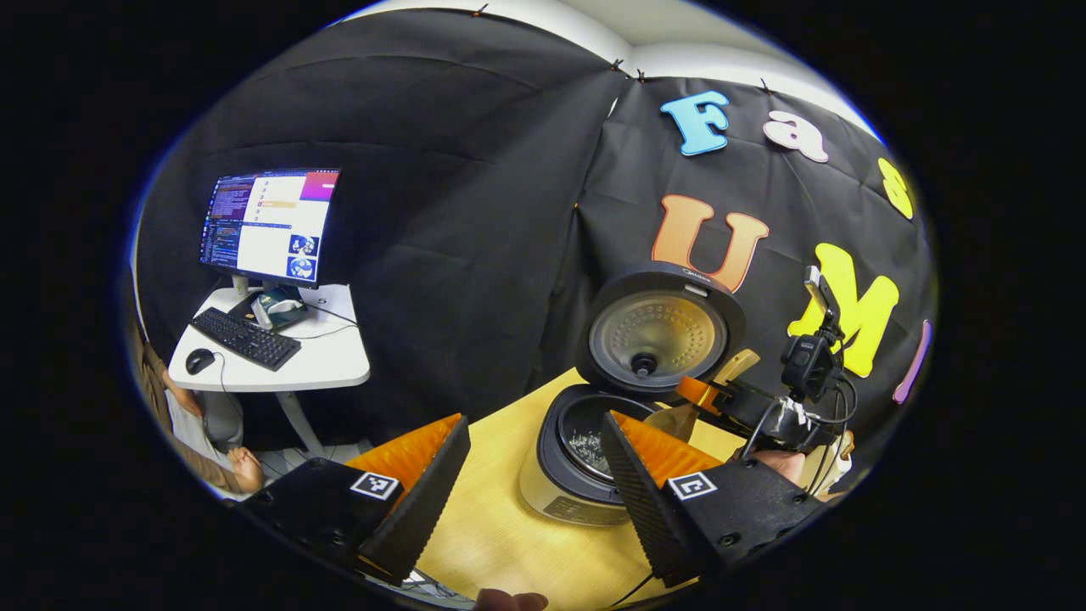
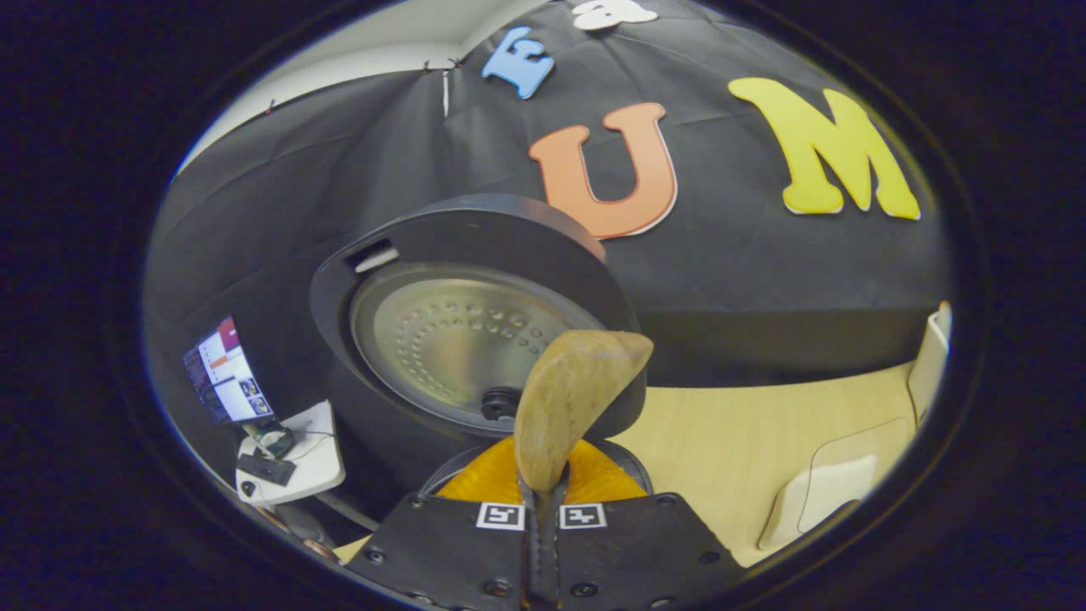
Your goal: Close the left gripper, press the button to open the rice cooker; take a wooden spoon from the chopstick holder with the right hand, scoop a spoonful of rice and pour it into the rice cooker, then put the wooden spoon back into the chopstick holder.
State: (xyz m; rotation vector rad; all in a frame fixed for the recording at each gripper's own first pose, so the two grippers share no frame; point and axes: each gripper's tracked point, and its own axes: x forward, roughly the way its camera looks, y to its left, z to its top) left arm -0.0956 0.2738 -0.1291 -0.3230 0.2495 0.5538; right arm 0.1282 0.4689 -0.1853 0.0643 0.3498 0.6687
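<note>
Two fingers of your left gripper (image 1: 534,488) stand wide apart at the bottom of the left gripper view, holding nothing. Between and beyond them sits the rice cooker (image 1: 585,462) on the light wooden table (image 1: 501,526), its lid (image 1: 660,331) swung up and open. White grains of rice (image 1: 585,448) lie in the dark inner pot. To the right, your right gripper (image 1: 721,399) reaches over the cooker's far rim, and the wooden spoon (image 1: 736,367) shows at its tip, tilted up against the raised lid. Part of your hand (image 1: 776,462) shows below that gripper. Far left, a monitor (image 1: 270,225), a keyboard (image 1: 244,338) and a mouse (image 1: 199,361) rest on a white desk (image 1: 327,361).

In the right gripper view, your right gripper (image 2: 543,501) is clamped on the spoon's neck, both fingers pressed together around it. The wooden spoon (image 2: 570,399) stands upright with its bowl up, in front of the open lid (image 2: 458,335). The cooker's rim (image 2: 624,454) curves just behind the fingers. To the right, a pale tray (image 2: 819,496) lies on the table (image 2: 747,441); its contents cannot be made out.
</note>
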